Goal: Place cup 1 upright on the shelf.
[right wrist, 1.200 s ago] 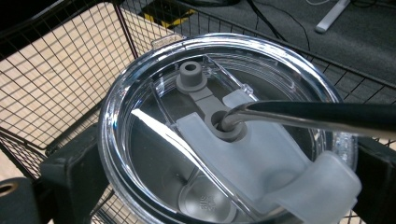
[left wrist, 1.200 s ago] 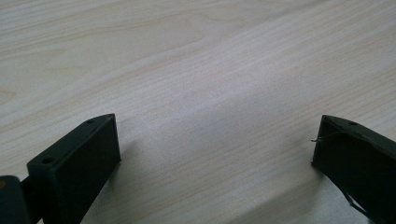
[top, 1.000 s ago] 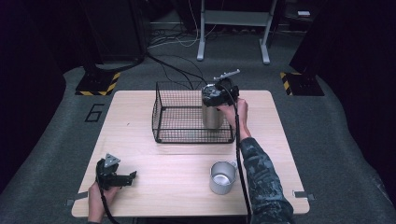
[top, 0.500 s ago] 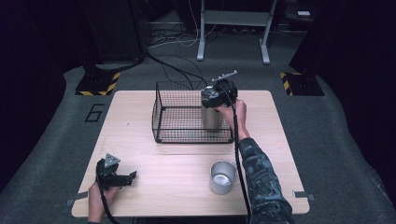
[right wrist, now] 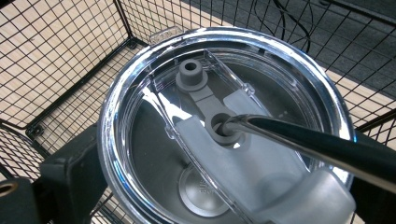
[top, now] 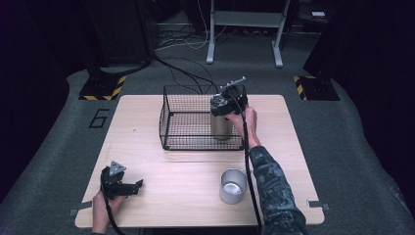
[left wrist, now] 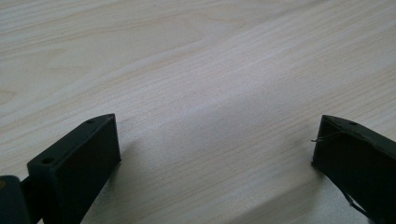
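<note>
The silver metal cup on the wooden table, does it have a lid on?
No, the silver metal cup stands open-topped, its inside showing in the high view.

A pale wooden table [top: 161, 166] stands on grey carpet [top: 357, 161] in a dim room whose edges fall into darkness. At twelve o'clock beyond it stand the grey legs of a metal frame [top: 244, 29], with black cables [top: 181, 68] trailing across the floor; a dark cabinet [top: 117, 29] sits at eleven o'clock. Yellow-and-black striped plates [top: 103, 87] lie at ten and two o'clock, and a number 6 [top: 99, 118] marks the carpet at nine o'clock
</note>
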Available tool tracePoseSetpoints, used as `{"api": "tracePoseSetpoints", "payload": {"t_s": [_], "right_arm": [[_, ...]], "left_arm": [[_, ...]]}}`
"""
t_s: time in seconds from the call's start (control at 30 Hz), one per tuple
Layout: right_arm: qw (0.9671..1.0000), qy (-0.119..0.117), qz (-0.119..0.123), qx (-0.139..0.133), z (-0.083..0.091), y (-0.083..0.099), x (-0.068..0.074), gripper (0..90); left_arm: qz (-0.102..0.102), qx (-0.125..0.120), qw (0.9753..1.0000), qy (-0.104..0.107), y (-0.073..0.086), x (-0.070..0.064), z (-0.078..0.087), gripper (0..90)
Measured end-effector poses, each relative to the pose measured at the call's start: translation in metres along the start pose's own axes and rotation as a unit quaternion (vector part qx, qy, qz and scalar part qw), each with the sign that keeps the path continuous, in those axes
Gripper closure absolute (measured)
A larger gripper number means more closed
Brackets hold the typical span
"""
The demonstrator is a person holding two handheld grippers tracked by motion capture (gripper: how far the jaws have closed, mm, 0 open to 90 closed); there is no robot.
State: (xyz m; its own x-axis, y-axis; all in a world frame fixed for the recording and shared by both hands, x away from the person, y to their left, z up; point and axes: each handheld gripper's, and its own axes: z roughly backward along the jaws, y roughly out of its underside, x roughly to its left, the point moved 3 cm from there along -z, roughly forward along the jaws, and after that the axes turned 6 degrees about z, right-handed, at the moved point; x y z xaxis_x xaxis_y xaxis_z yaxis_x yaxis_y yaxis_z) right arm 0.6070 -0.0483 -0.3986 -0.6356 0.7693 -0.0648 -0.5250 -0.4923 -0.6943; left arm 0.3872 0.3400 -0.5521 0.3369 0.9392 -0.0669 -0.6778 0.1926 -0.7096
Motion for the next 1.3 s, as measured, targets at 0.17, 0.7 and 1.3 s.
{"api": "tracePoseSetpoints", "payload": {"t_s": [0.17,0.7,1.3], "right_arm": [[1.0,-0.002,-0.001,0.003,-0.001,0.002,-0.001,3.3],[0.9997,-0.012,-0.016,0.013,0.0,0.008,-0.004,2.5],[0.9997,-0.018,-0.017,-0.009,0.038,0.004,-0.007,0.0]], "left_arm": [[0.0,-0.001,1.0,0.0,0.0,0.0,0.0,0.3],[-0.001,-0.001,1.0,0.0,0.0,0.0,0.0,0.4],[-0.001,0.0,1.0,0.0,0.0,0.0,0.0,0.3]]}}
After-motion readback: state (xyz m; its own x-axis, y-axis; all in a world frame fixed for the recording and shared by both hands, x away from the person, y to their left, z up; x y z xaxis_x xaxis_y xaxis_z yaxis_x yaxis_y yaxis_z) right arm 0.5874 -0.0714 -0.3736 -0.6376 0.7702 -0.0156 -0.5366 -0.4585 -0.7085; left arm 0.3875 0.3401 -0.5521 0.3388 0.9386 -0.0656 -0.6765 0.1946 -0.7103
